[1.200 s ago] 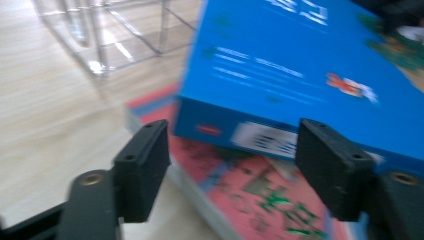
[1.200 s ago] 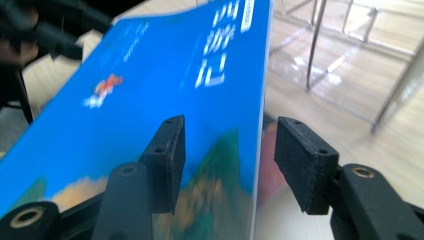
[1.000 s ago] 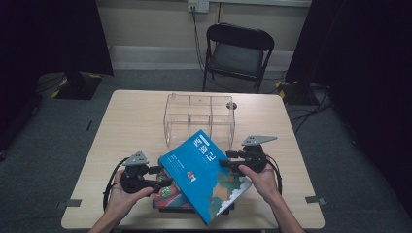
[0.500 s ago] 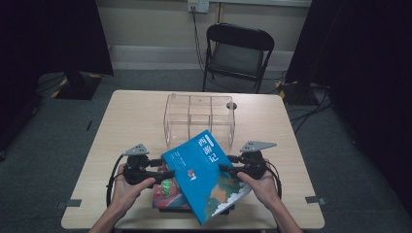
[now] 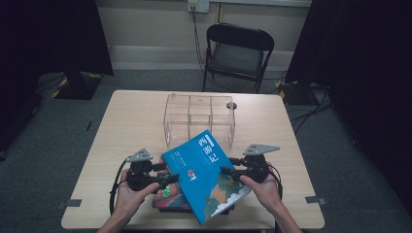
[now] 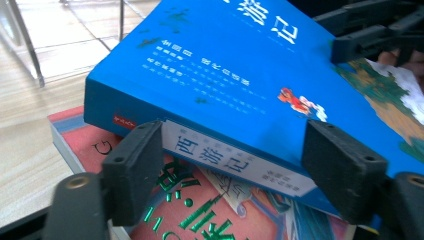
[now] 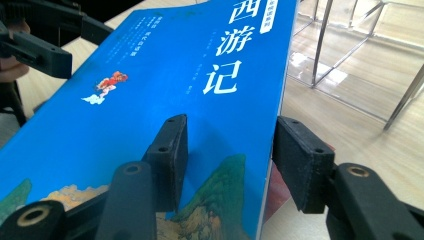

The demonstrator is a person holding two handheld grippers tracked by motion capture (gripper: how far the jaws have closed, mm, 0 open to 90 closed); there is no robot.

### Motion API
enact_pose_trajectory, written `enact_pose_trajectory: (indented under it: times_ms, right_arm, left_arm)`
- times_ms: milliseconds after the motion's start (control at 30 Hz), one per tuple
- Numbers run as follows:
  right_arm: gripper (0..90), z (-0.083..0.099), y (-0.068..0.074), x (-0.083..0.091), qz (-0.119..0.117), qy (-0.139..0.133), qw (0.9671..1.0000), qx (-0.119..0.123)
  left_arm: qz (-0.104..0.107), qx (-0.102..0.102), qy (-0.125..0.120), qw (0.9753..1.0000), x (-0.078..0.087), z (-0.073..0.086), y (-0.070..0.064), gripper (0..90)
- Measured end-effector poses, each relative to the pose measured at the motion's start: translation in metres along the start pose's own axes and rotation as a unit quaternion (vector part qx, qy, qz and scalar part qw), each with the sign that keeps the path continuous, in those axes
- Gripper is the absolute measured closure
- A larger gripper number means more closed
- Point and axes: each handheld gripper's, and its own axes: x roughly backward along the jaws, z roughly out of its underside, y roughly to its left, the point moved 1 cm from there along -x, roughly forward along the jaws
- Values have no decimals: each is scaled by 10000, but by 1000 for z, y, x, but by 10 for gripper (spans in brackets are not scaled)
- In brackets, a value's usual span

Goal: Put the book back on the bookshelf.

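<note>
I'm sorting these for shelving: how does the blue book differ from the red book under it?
The blue book is tilted and lies on top, between the left gripper and the right gripper; the red book lies flat on the table. The blue book's cover shows white characters, the red book's green lettering. The blue book is in full sight, the red book largely covered. Both are softcover-looking, and they touch.

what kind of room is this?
Probably a lab or recording studio, not a home: black curtains on both sides, a lone table with tape marks on the floor, and a folding chair.
</note>
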Motion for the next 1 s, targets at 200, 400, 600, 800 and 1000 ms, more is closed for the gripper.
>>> enact_pose_trajectory:
  times_ms: [200,400,600,800,1000]
  right_arm:
    - [470,3,4,3,3,33,10000,40]
    - [459,11,9,11,-55,-2,10000,-55]
    - [418,17,20,15,63,-10,10000,10]
    - [374,22,30,20,-10,54,9999,100]
    - [370,20,25,20,-177,54,9998,94]
  left_arm:
    - [-226,6,67,9997,-11,-5,-3,112]
    - [-255,-43,146,9996,-23,-17,2,105]
    - [-195,-37,35,9998,-32,-21,6,105]
    - [-249,-111,275,9992,-43,-34,7,96]
    - [-92,-17,54,9999,-42,-29,11,121]
